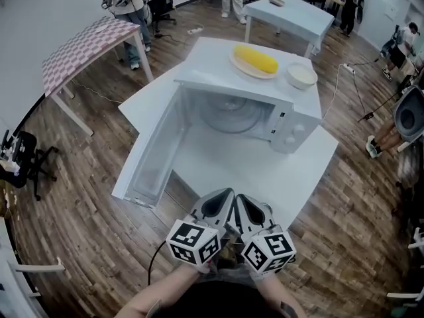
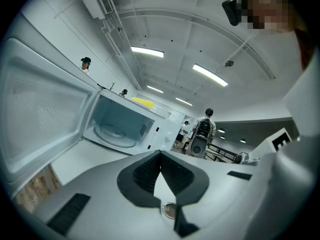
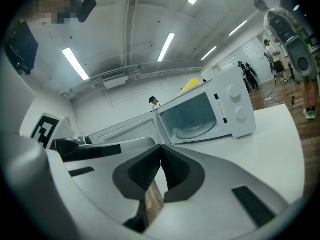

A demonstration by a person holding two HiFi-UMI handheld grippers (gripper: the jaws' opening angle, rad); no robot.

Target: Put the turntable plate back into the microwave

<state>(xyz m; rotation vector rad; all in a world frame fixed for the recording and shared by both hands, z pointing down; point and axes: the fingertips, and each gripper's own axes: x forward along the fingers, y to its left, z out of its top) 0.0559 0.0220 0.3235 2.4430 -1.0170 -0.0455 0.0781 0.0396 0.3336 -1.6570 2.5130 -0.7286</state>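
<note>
White table point(image 1: 255, 171) is bearing the open microwave point(image 1: 291, 121), turntable plate point(image 1: 232, 116) apparently seated; left gripper point(image 1: 220, 203), right gripper point(image 1: 245, 206) idling closed, empty

The right tongs point(image 3: 161, 149) are pointing toward the microwave point(image 3: 227, 109), their jaws pressing together with nothing between them. The microwave is standing on the white desk point(image 3: 272, 144) with its door point(image 3: 127, 130) hanging open, and the turntable plate point(image 3: 197, 129) is lying inside.

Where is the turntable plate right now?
At the head view's centre, the turntable plate lies inside the open microwave, right of its swung-open door, under the corn on top.
</note>
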